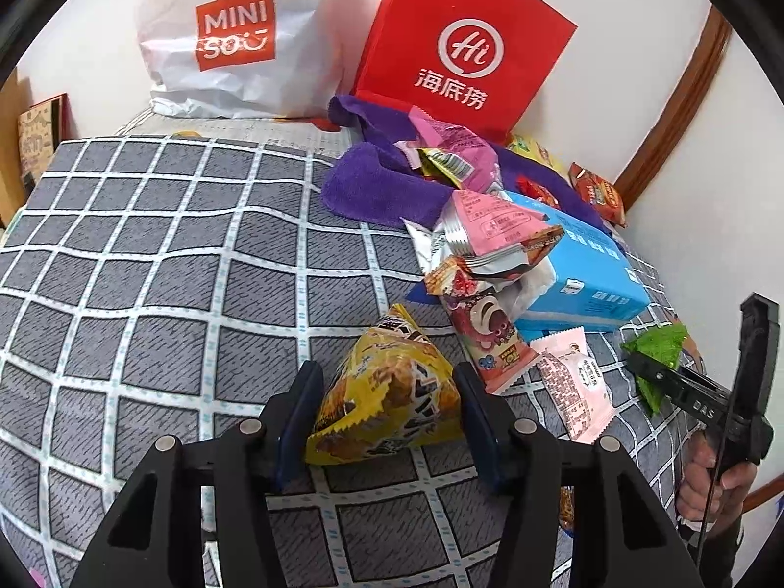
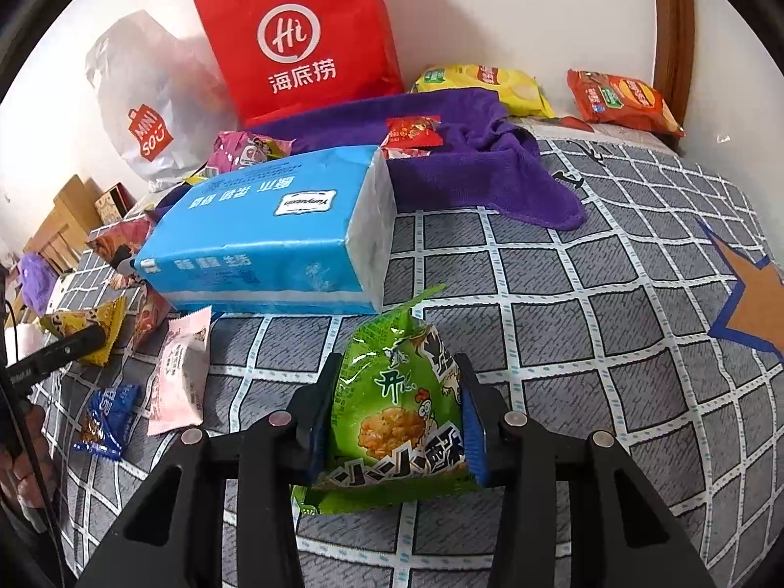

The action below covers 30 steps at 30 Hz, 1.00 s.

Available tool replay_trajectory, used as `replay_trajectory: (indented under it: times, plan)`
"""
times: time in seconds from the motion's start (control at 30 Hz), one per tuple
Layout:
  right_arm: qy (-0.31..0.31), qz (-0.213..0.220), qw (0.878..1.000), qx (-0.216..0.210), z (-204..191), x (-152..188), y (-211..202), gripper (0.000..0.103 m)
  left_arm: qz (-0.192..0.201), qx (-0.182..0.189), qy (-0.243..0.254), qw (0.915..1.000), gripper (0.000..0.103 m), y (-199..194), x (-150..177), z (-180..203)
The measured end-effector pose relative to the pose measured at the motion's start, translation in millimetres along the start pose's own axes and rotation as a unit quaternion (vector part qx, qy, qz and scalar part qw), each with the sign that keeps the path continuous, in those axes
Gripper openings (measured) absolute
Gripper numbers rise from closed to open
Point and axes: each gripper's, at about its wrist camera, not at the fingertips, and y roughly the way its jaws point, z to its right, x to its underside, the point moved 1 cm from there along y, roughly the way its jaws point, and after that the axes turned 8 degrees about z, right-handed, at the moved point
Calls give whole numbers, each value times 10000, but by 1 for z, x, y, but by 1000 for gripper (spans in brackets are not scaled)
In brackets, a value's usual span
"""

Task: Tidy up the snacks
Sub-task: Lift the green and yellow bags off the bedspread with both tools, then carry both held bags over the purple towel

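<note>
My left gripper [image 1: 387,392] is shut on a yellow triangular snack packet [image 1: 387,392], held just above the grey checked bedcover [image 1: 171,269]. My right gripper [image 2: 399,411] is shut on a green triangular snack packet [image 2: 397,402]; it also shows at the right of the left wrist view [image 1: 659,357]. The yellow packet shows at the left of the right wrist view [image 2: 93,328]. A pile of snacks lies by a blue tissue pack [image 2: 274,235]: a pink packet [image 1: 490,225], a bear-print packet [image 1: 490,333], a pale pink packet [image 1: 573,382].
A red bag [image 1: 465,44] and a white bag [image 1: 235,34] stand against the wall. A purple towel [image 2: 465,157] holds small packets. Yellow [image 2: 485,85] and orange chip bags [image 2: 622,98] lie at the far right. A blue packet [image 2: 105,421] lies near the left.
</note>
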Motion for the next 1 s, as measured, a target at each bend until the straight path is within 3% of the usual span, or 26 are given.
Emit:
replay_trajectory:
  times: [0.4,0.57,1.0]
  plan:
    - [-71,482,9988,91,-17,-12,-69,43,184,190,141,9996,52,-55,-10,29]
    - [-144,629,9979,-103,-29,-24,-92,43,263,275,223,9990,52,-70,-20,45]
    - [-364,786,9962,-81,-48,-80,-110,43,304,547,457,9970,52,-79,-71,87]
